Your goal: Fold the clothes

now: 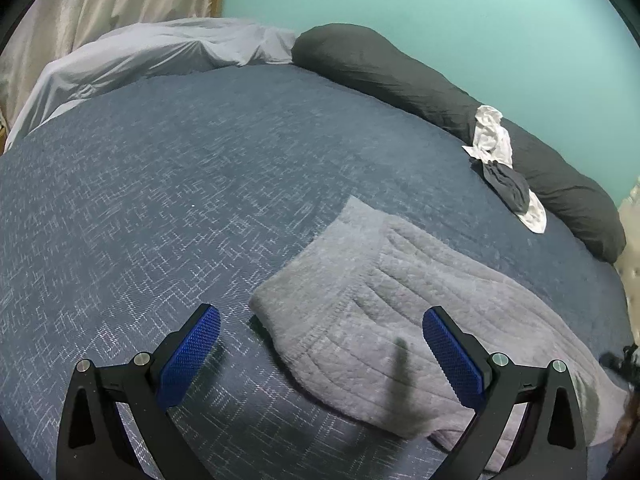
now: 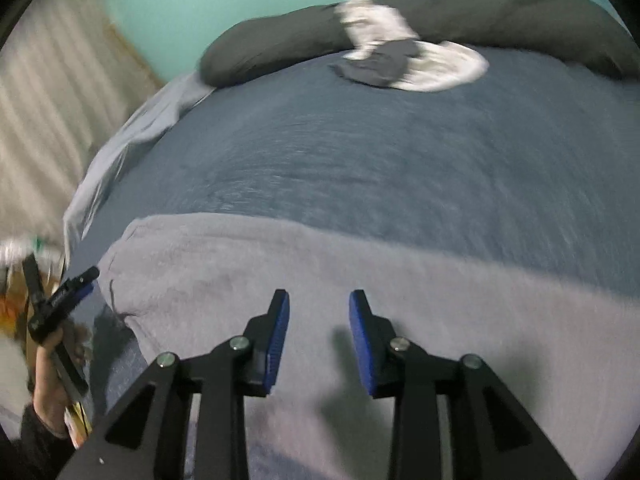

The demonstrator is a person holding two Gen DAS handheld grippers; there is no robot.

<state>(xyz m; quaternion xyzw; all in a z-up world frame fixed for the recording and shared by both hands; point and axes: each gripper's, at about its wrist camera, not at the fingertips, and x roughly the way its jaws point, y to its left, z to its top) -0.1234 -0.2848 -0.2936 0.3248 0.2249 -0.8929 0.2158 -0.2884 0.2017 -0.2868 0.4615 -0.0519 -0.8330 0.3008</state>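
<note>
Left wrist view: turquoise wall, blue woven bedspread, a grey fleece garment lying flat and wrinkled near us, small white and dark clothes heaped against the dark bolster; our left gripper stood spread wide, grasping nothing, over the fleece's corner. Right wrist view, blurred: our right gripper hovered over the same fleece, jaws parted and empty; we judged any fold would need both claws pinching matching corners squarely.

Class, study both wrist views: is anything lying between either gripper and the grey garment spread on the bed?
Nothing visible blocks either one. The left gripper, jaws open, hangs over the grey garment near its edge. The right gripper, jaws open, is directly above the same cloth. The small white and dark clothes lie far off by the dark bolster.
</note>
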